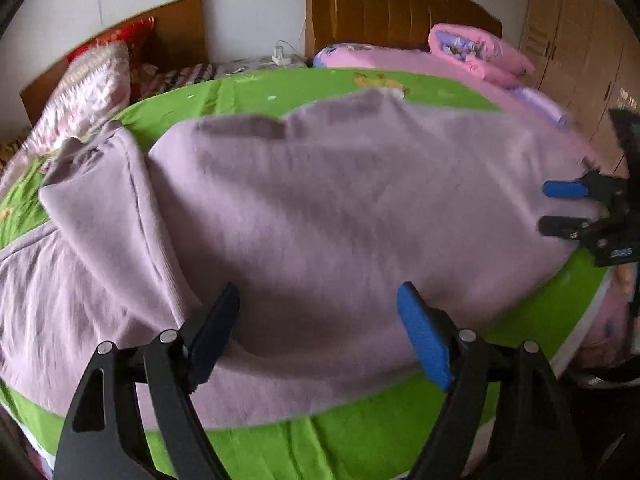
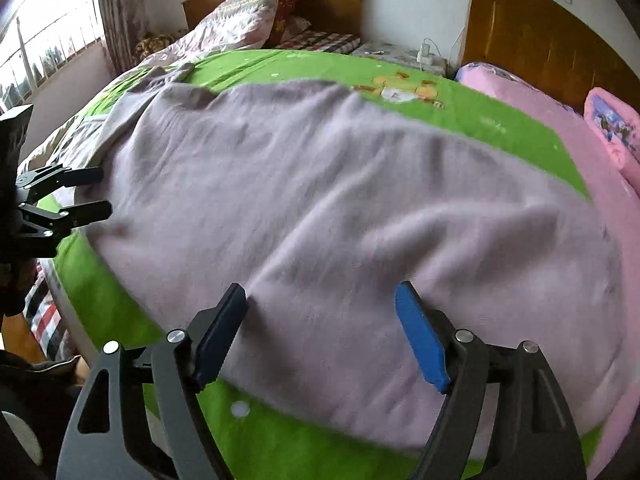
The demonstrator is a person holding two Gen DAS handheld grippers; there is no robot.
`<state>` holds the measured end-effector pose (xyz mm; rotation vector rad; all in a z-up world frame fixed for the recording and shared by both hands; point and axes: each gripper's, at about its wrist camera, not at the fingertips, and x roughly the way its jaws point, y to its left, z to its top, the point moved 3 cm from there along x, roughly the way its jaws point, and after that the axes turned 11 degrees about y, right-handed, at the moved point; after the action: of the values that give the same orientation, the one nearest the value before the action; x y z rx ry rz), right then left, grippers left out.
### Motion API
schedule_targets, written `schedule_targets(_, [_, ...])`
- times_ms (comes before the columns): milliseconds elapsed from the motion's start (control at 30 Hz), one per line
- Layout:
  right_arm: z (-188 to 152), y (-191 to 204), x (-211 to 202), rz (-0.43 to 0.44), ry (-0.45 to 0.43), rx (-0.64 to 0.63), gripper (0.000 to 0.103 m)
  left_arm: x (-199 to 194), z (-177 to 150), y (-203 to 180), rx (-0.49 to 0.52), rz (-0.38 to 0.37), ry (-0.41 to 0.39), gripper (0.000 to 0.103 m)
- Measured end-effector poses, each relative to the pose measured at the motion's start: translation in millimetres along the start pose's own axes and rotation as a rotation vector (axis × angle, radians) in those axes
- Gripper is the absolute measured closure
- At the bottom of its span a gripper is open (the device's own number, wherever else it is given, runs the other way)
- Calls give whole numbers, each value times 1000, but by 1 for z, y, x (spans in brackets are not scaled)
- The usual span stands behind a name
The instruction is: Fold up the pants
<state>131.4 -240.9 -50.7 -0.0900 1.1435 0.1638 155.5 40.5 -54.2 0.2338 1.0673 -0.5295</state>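
Observation:
Lilac pants [image 1: 340, 200] lie spread across a green bed sheet [image 1: 360, 440], with one part folded over at the left [image 1: 100, 184]. My left gripper [image 1: 318, 300] hovers over the near edge of the fabric, jaws wide apart and nothing pinched. The right gripper [image 1: 556, 208] shows at the right end of the pants, also open. In the right wrist view the pants [image 2: 320, 200] fill the middle, and my right gripper [image 2: 320, 296] stands open above their near edge. The left gripper [image 2: 100, 193] is open at the left end of the cloth.
A folded pink quilt [image 1: 476, 52] and pink bedding [image 2: 520, 96] lie beyond the pants. Pillows [image 2: 248, 20] and a second bed sit by wooden headboards [image 1: 392, 8]. A wardrobe [image 1: 580, 40] stands at the right, a window [image 2: 44, 40] at the left. The bed's near edge runs just below the grippers.

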Motion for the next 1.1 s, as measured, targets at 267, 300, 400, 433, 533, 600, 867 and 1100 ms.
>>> schedule_targets(267, [121, -47, 37, 68, -59, 43, 20, 28, 98, 26, -20, -48, 10, 3])
schedule_targets(300, [125, -54, 53, 67, -10, 73, 20, 47, 100, 29, -40, -42, 74, 3])
schedule_targets(400, [125, -63, 81, 72, 55, 100, 13, 63, 90, 36, -45, -16, 93, 3])
schedule_targets(433, [123, -59, 81, 43, 89, 93, 13, 53, 86, 38, -51, -33, 56, 3])
schedule_targets(533, [137, -35, 59, 14, 50, 65, 13, 0, 67, 67, -130, -84, -149, 3])
schedule_targets(600, [156, -11, 43, 98, -22, 32, 13, -28, 48, 112, -242, -18, -242, 2])
schedule_targets(867, [286, 136, 83, 538, 26, -109, 32, -59, -52, 330, -791, 180, -184, 3])
schedule_targets(1100, [358, 229, 169, 529, 176, -96, 38, -40, -88, 374, -764, 270, -181, 2])
